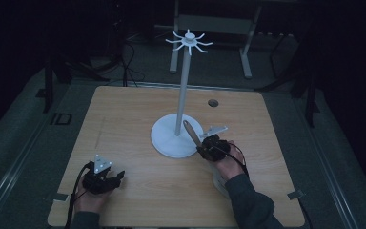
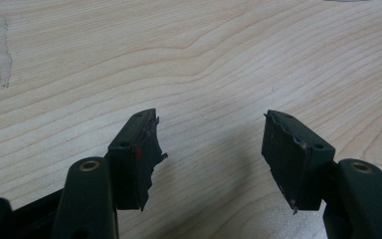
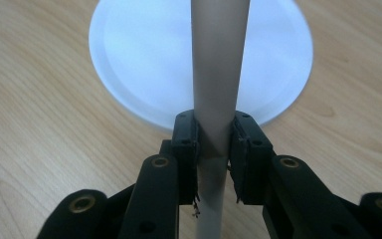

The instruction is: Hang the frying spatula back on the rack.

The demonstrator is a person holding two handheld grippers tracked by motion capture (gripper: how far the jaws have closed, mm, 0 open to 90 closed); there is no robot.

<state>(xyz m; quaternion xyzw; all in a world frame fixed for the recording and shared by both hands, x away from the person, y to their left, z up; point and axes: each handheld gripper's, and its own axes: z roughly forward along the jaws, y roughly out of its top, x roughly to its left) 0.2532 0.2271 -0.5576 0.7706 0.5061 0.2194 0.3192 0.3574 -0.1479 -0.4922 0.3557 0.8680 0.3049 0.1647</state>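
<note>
Dim room beyond table (image 1: 124, 119) — handle (image 3: 219, 74) end past right gripper (image 3: 214, 144).

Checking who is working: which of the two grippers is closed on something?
The right gripper, clamped on a wooden handle beside the white stand. The left gripper stands open over bare table.

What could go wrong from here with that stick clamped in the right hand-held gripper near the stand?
1. The right hand-held gripper pinches the wooden handle on a narrow stretch, so it may pivot or slip.
2. The handle's tip sits close to the white stand's pole; a careless swing could knock the stand over.
3. The left hand-held gripper hangs open over the table, steadying nothing.
</note>
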